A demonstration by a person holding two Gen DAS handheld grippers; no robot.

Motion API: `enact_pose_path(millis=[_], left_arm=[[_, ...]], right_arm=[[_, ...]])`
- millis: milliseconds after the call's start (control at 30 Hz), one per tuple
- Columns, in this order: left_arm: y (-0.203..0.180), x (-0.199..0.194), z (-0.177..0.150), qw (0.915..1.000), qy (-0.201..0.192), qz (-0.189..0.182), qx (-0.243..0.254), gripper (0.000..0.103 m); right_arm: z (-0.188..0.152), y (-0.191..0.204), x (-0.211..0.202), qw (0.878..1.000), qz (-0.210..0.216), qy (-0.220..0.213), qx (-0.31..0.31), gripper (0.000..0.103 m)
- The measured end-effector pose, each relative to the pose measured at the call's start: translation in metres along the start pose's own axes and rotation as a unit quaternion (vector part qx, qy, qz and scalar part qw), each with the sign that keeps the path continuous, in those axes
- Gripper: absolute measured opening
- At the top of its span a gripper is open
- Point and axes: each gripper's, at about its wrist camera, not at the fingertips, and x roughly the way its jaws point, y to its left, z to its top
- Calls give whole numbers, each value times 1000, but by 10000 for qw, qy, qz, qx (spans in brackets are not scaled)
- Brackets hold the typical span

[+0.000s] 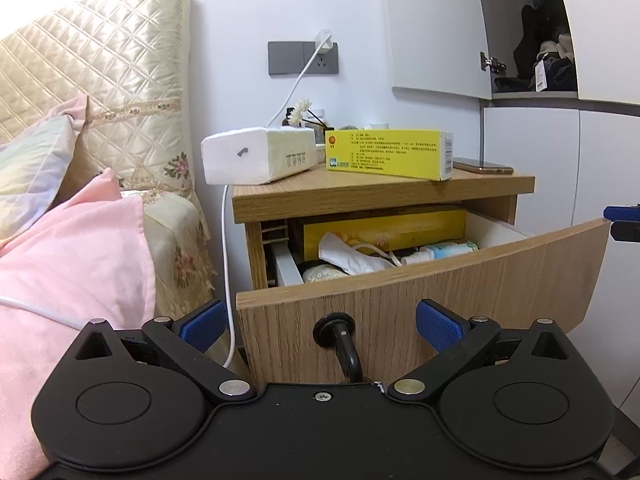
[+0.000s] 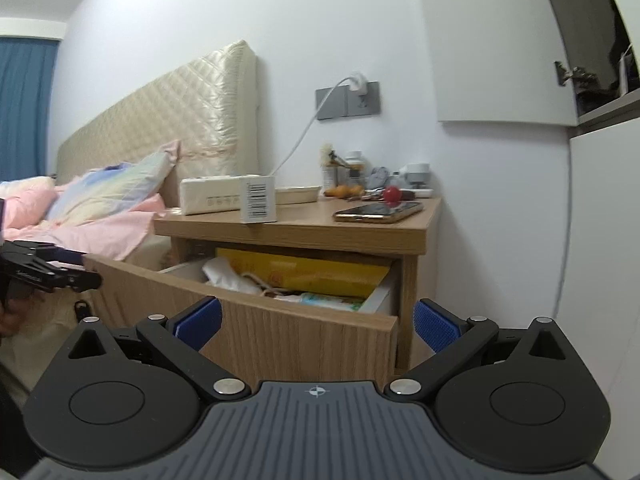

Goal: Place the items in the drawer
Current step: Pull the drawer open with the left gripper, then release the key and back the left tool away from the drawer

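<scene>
Left wrist view: left gripper (image 1: 318, 326) fingers spread before open drawer (image 1: 420, 304); yellow box (image 1: 388, 154) on table (image 1: 360, 192) above drawer. Right gripper (image 2: 316, 326) fingers spread, empty.

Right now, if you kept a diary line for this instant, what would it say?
drawer: open, cluttered | left gripper: open, facing handle | right gripper: open, empty | yellow box: on nightstand

The drawer front (image 1: 420, 300) hides most of what lies in the drawer. The small bottles (image 2: 352, 168) at the back of the nightstand are blurred, and their labels cannot be read. In the left wrist view the right gripper (image 1: 624, 224) is cut by the edge.
</scene>
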Motion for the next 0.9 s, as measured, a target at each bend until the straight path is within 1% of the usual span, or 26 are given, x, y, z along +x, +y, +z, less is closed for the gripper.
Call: enact_pose_path(millis=[133, 333, 500, 600, 733, 833, 900], left_arm=[[-4, -1, 1, 9999, -55, 60, 123, 101], [-8, -1, 5, 9995, -130, 213, 170, 101], [-13, -2, 13, 9990, -162, 407, -3, 101], [-16, -6, 20, 9981, -252, 530, -177, 101], [-21, -13, 31, 9960, -366, 600, -545, 101], [-31, -18, 36, 9950, -466, 674, -563, 101], [-34, -20, 37, 9940, -463, 692, -705, 101]], right_arm=[[5, 6, 0, 9999, -73, -112, 76, 103], [15, 20, 2, 9992, -95, -344, 167, 103], [23, 32, 7, 9982, -153, -511, 284, 103], [25, 44, 12, 9984, -166, -511, 191, 103], [26, 61, 19, 9984, 64, -556, 14, 103], [29, 72, 23, 9980, 175, -607, -58, 103], [32, 79, 25, 9977, 202, -649, -41, 103]])
